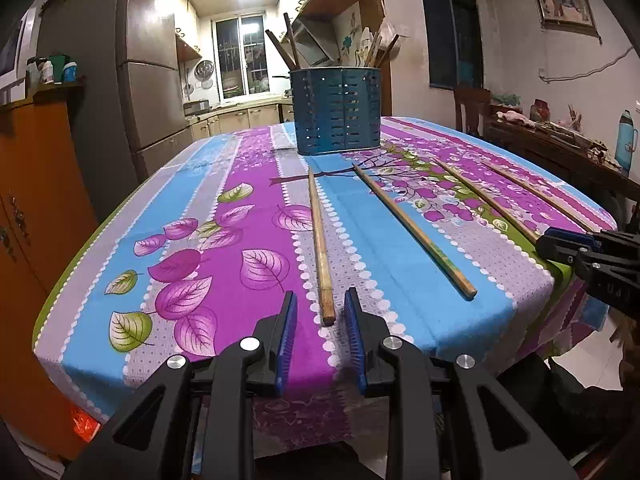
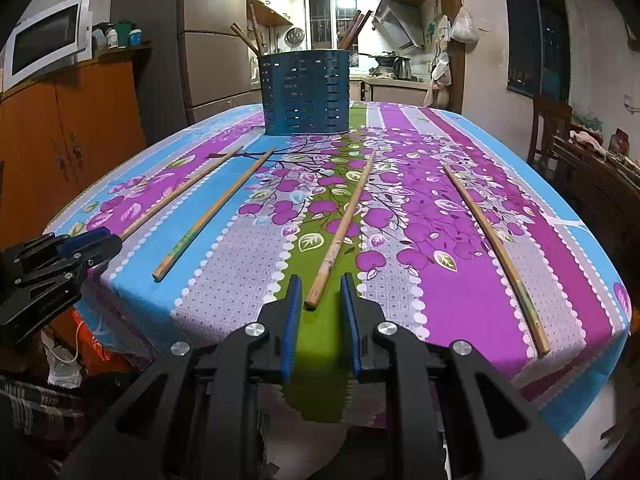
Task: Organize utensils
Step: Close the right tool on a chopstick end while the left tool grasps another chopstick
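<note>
left wrist view: left gripper point(image 1: 321, 302), jaws apart, faces the near end of the leftmost chopstick point(image 1: 319, 240); right gripper point(image 2: 317, 286), also apart, lines up with the third chopstick point(image 2: 344, 224). four lie spread for single picks, blue holder point(image 1: 338, 110) far behind.

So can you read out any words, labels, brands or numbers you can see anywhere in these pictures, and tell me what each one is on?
No text reads clearly in either view.
Right gripper, seen from the left wrist: raised letters on its black body, too blurred to read.
Left gripper, seen from the right wrist: a faint embossed line on its body, too small to read.
Blue utensil holder, chopsticks and tablecloth: no lettering visible.
</note>
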`<move>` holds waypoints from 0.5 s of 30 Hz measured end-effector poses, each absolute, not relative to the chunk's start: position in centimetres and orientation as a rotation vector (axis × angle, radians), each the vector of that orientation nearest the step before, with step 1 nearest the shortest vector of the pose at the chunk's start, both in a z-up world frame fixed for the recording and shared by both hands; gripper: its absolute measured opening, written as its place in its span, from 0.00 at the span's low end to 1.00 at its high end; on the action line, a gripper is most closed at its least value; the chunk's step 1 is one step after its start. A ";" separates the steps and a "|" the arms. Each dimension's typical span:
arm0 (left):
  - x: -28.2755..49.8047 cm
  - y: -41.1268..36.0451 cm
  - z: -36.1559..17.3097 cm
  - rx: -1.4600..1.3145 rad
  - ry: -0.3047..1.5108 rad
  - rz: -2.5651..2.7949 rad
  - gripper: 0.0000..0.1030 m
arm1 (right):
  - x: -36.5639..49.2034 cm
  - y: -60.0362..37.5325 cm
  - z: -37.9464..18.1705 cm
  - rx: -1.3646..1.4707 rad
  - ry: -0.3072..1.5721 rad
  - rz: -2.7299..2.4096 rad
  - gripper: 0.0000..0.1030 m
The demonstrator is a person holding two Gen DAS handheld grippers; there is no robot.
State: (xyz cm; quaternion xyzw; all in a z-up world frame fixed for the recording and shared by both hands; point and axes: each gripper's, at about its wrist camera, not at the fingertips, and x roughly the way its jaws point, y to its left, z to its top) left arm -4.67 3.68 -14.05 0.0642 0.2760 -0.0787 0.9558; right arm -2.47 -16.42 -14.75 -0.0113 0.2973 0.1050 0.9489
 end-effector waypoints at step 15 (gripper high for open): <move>-4.2 3.4 -13.9 0.140 0.585 -0.149 0.22 | -2.4 -16.8 -14.6 0.011 0.606 0.212 0.07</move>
